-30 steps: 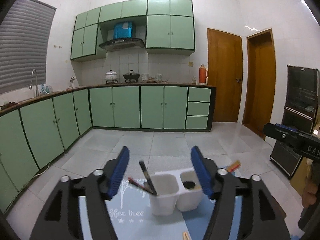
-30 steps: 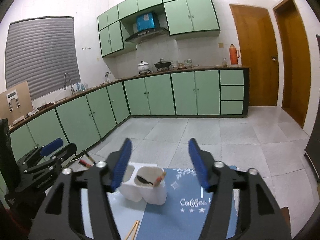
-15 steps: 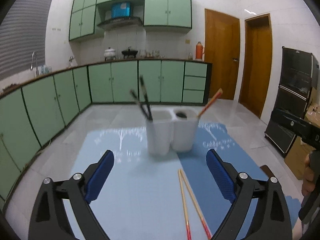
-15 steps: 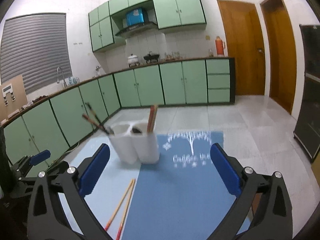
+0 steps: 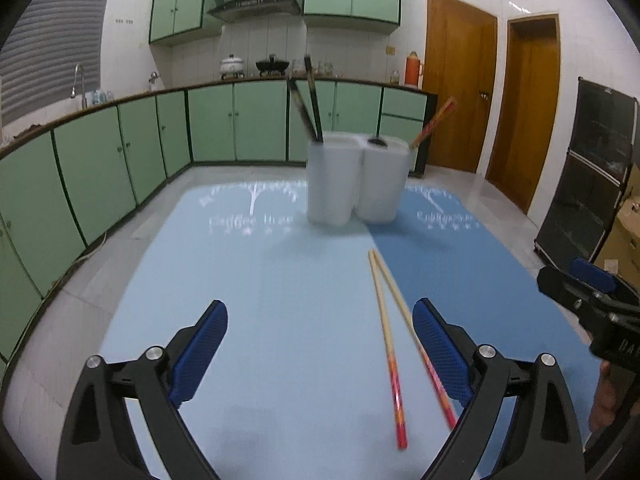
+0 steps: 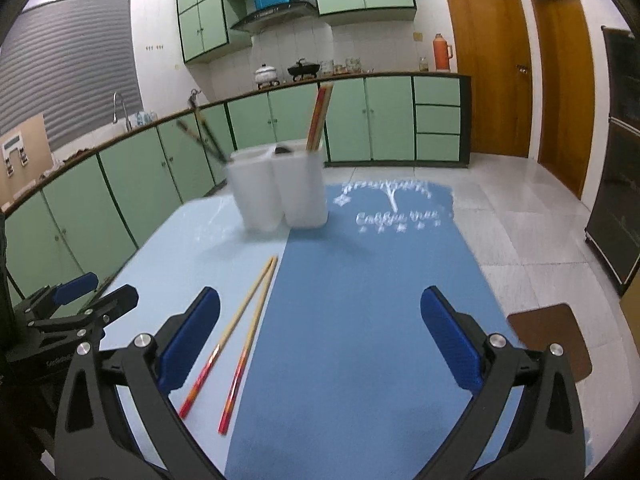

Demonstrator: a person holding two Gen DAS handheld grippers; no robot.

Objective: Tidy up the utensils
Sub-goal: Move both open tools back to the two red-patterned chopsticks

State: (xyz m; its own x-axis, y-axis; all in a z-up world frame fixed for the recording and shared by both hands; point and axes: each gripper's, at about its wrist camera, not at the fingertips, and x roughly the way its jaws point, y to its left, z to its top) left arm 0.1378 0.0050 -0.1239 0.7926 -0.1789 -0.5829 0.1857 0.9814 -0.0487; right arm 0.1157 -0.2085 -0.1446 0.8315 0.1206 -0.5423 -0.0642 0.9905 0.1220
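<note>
where it stands, white holder (image 5: 354, 178) contains dark chopsticks (image 5: 308, 100), red-tipped chopsticks (image 5: 434, 120).

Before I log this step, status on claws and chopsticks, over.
Both claws open, empty: left, right. Loose chopsticks flat on mat, short of holder. Nothing blocking.

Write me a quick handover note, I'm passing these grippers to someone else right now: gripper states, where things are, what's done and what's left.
Left gripper: open, empty, low over the light-blue mat.
Right gripper: open, empty.
White two-cup holder stands at the far end of the mat.
Done: dark chopsticks in its left cup, a red-tipped pair in the right.
Left: loose red-tipped chopsticks lying on the mat.
</note>
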